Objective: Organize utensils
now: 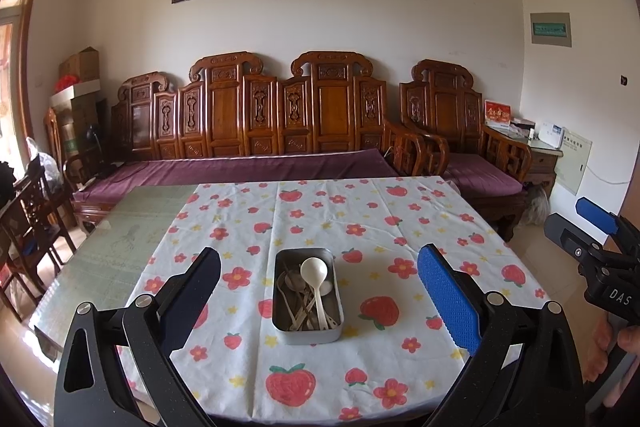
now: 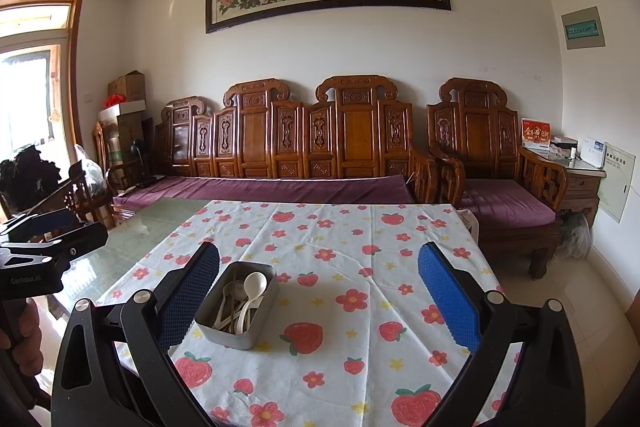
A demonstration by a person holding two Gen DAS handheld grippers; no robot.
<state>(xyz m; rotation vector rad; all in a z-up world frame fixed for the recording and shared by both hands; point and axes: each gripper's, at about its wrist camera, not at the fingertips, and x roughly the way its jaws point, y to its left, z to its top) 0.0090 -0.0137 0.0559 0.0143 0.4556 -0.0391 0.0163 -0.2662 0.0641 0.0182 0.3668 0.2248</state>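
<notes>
Both grippers are held above the near edge of the table, fingers spread wide and grasping nothing. The left gripper (image 1: 318,301) points straight over the metal tin (image 1: 307,294), which appears framed between its two fingers but lies farther out on the tablecloth (image 1: 360,227), clear of both. The right gripper (image 2: 318,301) is level with it on the right; in its view the tin (image 2: 236,305) sits just beside the left finger (image 2: 192,295), with the right finger well apart over open cloth. Each gripper shows at the edge of the other's view, with part of a hand (image 1: 612,351) on its handle. The tin holds a loose heap of utensils: a white plastic spoon (image 1: 316,281) lies on top, bowl toward the far end, over several metal spoons (image 1: 292,285) and pale handles that cannot be counted. Nothing stands between either gripper and the tin. Bare glass tabletop (image 1: 112,247) extends left of the cloth. Beyond the table stand a carved wooden bench (image 1: 256,119) and a matching armchair (image 1: 452,123) with purple cushions.
</notes>
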